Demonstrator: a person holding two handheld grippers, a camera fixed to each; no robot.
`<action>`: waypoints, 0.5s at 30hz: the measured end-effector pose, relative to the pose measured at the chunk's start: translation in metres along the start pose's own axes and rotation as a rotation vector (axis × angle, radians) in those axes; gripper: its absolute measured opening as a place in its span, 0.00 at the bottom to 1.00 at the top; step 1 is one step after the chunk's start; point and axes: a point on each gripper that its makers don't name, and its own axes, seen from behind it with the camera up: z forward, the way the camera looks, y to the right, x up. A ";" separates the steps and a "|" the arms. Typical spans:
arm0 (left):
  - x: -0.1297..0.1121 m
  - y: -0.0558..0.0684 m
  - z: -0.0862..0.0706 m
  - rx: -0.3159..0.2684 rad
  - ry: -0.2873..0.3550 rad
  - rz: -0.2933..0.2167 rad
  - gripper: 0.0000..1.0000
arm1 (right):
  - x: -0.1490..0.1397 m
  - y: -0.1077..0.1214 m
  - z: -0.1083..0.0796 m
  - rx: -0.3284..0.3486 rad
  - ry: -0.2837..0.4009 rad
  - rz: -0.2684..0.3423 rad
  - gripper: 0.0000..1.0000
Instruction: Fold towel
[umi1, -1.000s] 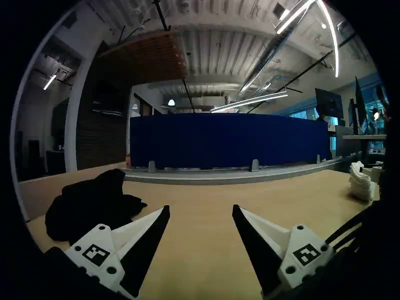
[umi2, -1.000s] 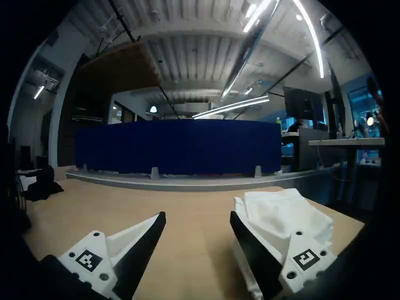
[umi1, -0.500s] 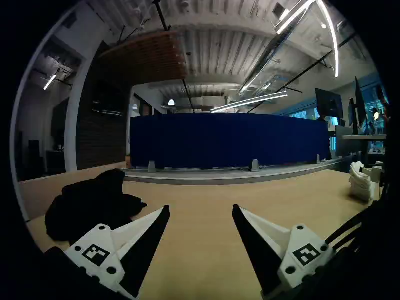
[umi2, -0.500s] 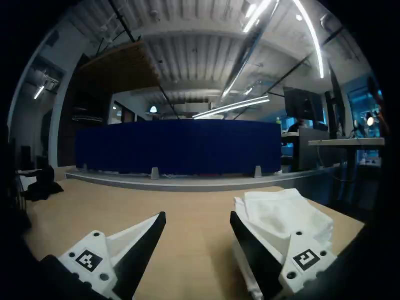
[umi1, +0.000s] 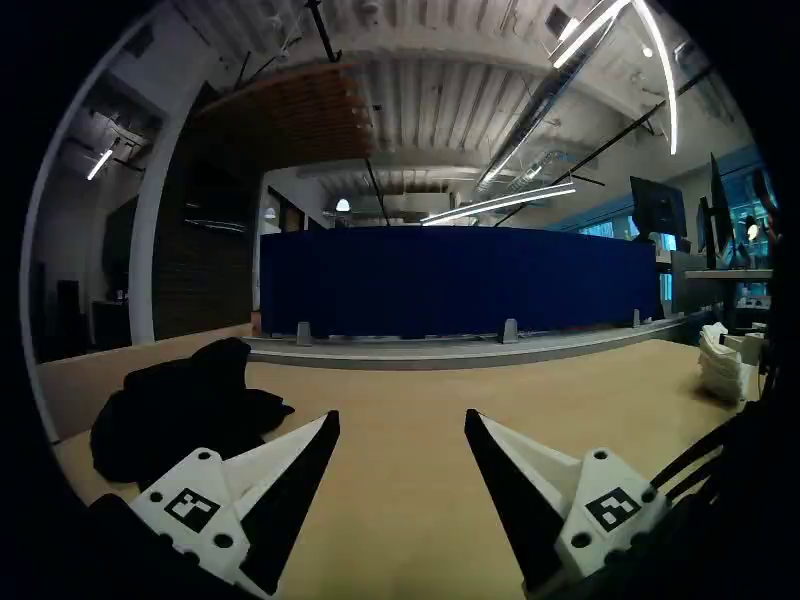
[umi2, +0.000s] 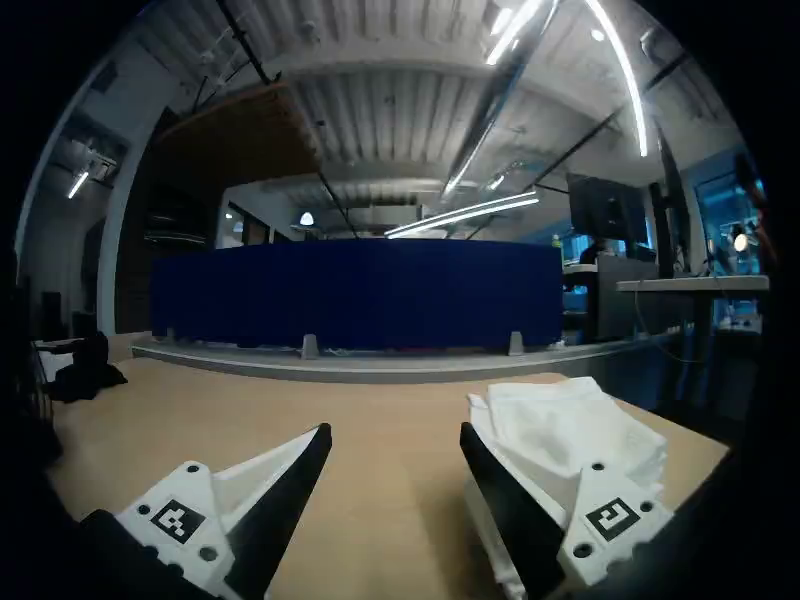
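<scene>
Crumpled black towel (umi1: 185, 405) lies lower left in the left gripper view, on the tabletop (umi1: 560, 385) just past the left hand-held gripper (umi1: 401, 415), which is spread wide and grasping nothing. In the right gripper view, the right hand-held gripper (umi2: 395, 428) is released too, with folded white towels (umi2: 565, 425) at lower right.

Smooth pale wood table (umi1: 420, 400), soft white cloth towels (umi2: 560, 425), matt black cloth (umi1: 180, 410), matt blue divider (umi1: 450, 280)

Blue partition (umi1: 450, 280) behind wooden table (umi1: 400, 400)
</scene>
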 end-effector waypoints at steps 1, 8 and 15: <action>0.000 0.000 0.000 0.000 0.000 0.000 0.93 | 0.000 0.000 0.001 0.000 0.000 0.000 0.99; 0.003 -0.002 -0.003 -0.001 -0.001 -0.001 0.93 | 0.000 0.000 0.001 0.000 0.000 0.000 1.00; 0.004 -0.004 -0.006 -0.002 -0.002 -0.001 0.93 | 0.000 0.000 0.001 -0.001 0.000 0.001 0.99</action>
